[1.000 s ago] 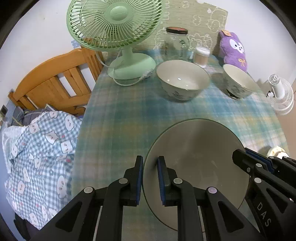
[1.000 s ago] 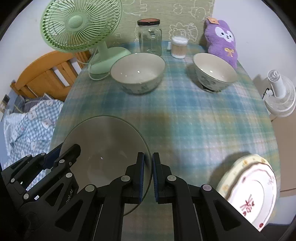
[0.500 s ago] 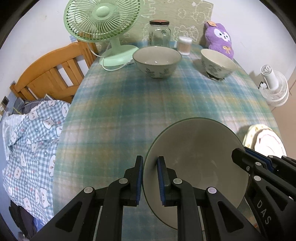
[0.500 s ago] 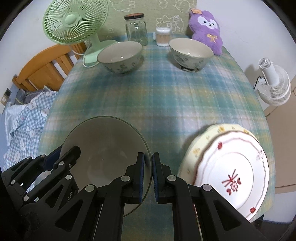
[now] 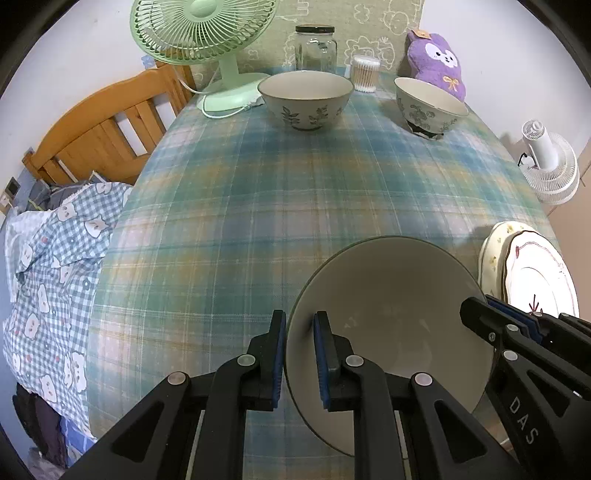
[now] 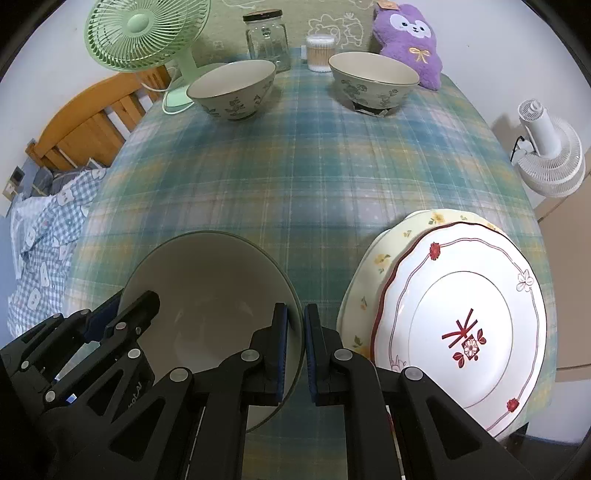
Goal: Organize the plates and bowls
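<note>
At table's near edge | both tongs, left (image 5: 299,354) and right (image 6: 295,354), clamped on large bowl (image 5: 391,325) rim | stacked plates (image 6: 461,325) just beside

Green desk fan (image 5: 205,29) far ahead-left of the fingers, glass jar (image 5: 316,48), cotton swab tub (image 5: 364,73), purple plush (image 5: 437,61) ahead, white fan (image 5: 550,166) right.

Blue-green plaid tablecloth (image 6: 314,177), red-flowered white plate (image 6: 461,317), mint-green fan (image 6: 144,33), purple plush (image 6: 410,40).

Glossy glazed ceramic bowl (image 5: 388,306) at 6 o'clock, matt black plastic gripper fingers (image 5: 332,354), woven plaid cloth tablecloth (image 5: 295,192), clear glass jar (image 5: 316,50) at 12, varnished wood headboard (image 5: 103,129) at 10
</note>
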A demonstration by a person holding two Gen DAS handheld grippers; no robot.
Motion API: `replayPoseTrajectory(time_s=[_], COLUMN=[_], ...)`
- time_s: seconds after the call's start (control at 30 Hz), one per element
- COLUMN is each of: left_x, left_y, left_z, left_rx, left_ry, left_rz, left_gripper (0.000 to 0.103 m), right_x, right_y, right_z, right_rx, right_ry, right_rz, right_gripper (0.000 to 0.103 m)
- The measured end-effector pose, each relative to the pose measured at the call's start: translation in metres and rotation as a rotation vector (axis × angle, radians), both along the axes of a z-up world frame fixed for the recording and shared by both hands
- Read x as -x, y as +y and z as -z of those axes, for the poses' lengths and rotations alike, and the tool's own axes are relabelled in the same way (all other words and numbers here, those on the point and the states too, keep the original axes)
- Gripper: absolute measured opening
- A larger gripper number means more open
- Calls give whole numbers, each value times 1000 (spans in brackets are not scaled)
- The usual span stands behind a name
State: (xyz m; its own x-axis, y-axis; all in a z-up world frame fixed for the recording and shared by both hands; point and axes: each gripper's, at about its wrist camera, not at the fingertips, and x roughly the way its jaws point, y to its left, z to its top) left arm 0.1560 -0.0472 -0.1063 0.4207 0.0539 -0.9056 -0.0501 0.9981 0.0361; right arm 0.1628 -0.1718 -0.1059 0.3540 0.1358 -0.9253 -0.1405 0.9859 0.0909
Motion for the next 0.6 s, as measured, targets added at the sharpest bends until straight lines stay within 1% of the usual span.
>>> replayPoseTrajectory(time_s=[0.1,0.13,0.17,0.2,0.23,0.27,0.3,0.33,0.37,0.4,0.43,0.5,0.53,0.57,0.6], left_x=[1,2,2,3,3,4,5,4,4,4,4,3,3,3,3], left_y=[0,0,0,-1,-2,-4,-6,-9,-10,-11,-10,-7,-6,-6,-7], left_z=[0,0,-1,-3,-6,-9,-13,-14,-15,-18,-21,-28,-30,-35,-40], left_rx=[10,16,25,19,9,-4,-6,0,-5,-15,-21,-11,-5,-9,-29], left_ry=[0,1,1,-10,-24,-42,-52,-48,-48,-55,-62,-67,-72,-81,-94], left_rz=[-9,-11,-14,-10,-7,-1,13,27,30,26,20,-5,-8,-14,-15], left_gripper=[13,15,20,26,31,37,43,45,45,47,48,56,57,60,64], right_x=[-1,-2,-3,-3,-3,-4,-5,-5,-5,-4,-4,-5,-5,-6,-6], right_y=[0,0,0,0,-1,-2,-3,-5,-9,-11,-15,-21,-24,-26,-27], right_z=[1,1,0,-1,-1,-3,-5,-7,-11,-14,-18,-28,-33,-38,-44], right_rx=[0,0,-6,-15,-12,-2,10,14,15,10,4,-10,-22,-29,-32], right_ry=[6,11,13,12,10,5,-1,-7,-20,-28,-38,-56,-66,-77,-90], right_rz=[-7,-9,-18,-29,-35,-38,-34,-23,-3,2,6,11,9,3,-4], right_gripper=[13,13,13,13,15,18,31,41,44,50,54,59,62,63,64])
